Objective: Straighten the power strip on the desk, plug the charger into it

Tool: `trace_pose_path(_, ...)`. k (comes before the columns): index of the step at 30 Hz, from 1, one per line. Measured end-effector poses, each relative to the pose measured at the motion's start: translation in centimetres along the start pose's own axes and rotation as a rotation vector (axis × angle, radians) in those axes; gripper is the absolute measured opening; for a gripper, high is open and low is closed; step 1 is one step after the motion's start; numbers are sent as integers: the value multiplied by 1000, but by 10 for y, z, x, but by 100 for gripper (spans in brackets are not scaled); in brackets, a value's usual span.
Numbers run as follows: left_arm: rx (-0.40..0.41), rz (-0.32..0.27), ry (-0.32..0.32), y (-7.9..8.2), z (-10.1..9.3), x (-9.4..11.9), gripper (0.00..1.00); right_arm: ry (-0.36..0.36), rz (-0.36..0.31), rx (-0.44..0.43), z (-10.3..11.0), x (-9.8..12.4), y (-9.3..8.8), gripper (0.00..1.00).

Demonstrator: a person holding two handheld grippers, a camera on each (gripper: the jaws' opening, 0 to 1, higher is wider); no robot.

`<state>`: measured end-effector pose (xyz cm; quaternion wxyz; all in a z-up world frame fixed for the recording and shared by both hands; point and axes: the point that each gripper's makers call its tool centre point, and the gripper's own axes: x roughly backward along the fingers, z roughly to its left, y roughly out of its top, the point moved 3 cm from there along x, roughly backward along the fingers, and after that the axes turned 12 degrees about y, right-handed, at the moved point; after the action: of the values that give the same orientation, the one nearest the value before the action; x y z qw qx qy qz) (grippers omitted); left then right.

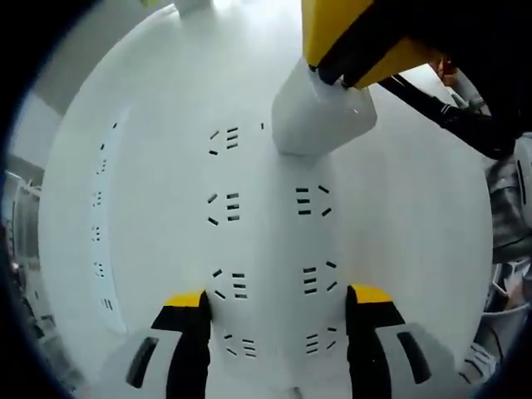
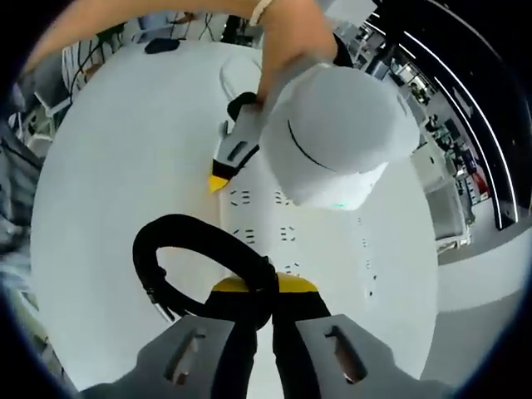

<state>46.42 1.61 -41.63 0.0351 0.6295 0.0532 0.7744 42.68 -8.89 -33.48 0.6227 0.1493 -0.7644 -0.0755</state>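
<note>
The white power strip lies lengthwise under me, with paired rows of socket slots. My left gripper straddles its near end, one yellow-tipped jaw pressed on each side. From the upper right, my right gripper holds the white charger upright against the strip's top face; its prongs are hidden. In the right gripper view my right gripper is shut, and the charger's black cable loops out to the left. Beyond it lie the power strip and the left gripper.
The white desk spreads around the strip. A further row of small slots runs along the left. A person's arm reaches in from the top. A dark object sits at the far edge, with cluttered furniture beyond.
</note>
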Motion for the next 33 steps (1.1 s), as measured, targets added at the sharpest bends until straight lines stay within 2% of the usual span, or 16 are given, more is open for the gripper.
trace_pose_path(2,1,-14,-1,0,0,0,66,-13,15,13,2,-2,1,3)
trace_pose_path(3,2,-21,-1,0,1,-1,66,12,13,41,-2,-2,1,3)
trace_pose_path(5,1,-25,-2,1,2,-1,66,47,3,-26,-8,-2,-1,3)
trace_pose_path(9,-3,-16,-2,1,3,-1,66,6,29,-16,-7,-2,-2,3)
trace_pose_path(11,-4,-12,-1,2,3,-1,66,-4,32,92,-5,0,-7,3)
trace_pose_path(12,-4,-10,0,2,3,-1,66,-5,8,97,-6,0,-6,3)
trace_pose_path(13,-5,-9,0,2,3,-1,66,3,-8,44,-8,1,-8,3)
trace_pose_path(18,-8,-15,-1,3,4,-2,66,12,13,10,-15,-3,-1,3)
trace_pose_path(20,-8,-14,-1,4,4,-2,66,2,12,-38,-14,-2,-3,3)
trace_pose_path(23,-7,-19,-1,3,3,-1,66,-59,29,36,-4,0,-10,3)
trace_pose_path(26,-9,-20,-1,3,3,-2,66,-3,-27,23,-10,-1,-8,3)
trace_pose_path(28,-10,-18,-1,3,3,-2,66,-46,-16,-43,-21,-2,-6,3)
trace_pose_path(29,-11,-15,-1,3,3,-2,66,-47,4,-67,-20,-2,-6,3)
trace_pose_path(30,-11,-13,-1,3,3,-2,66,-64,7,-40,-16,-3,-4,3)
trace_pose_path(32,-10,-14,0,3,3,-2,66,-82,73,-3,-7,-1,-12,3)
trace_pose_path(33,-10,-14,0,3,3,-2,66,-84,47,38,-9,-1,-11,3)
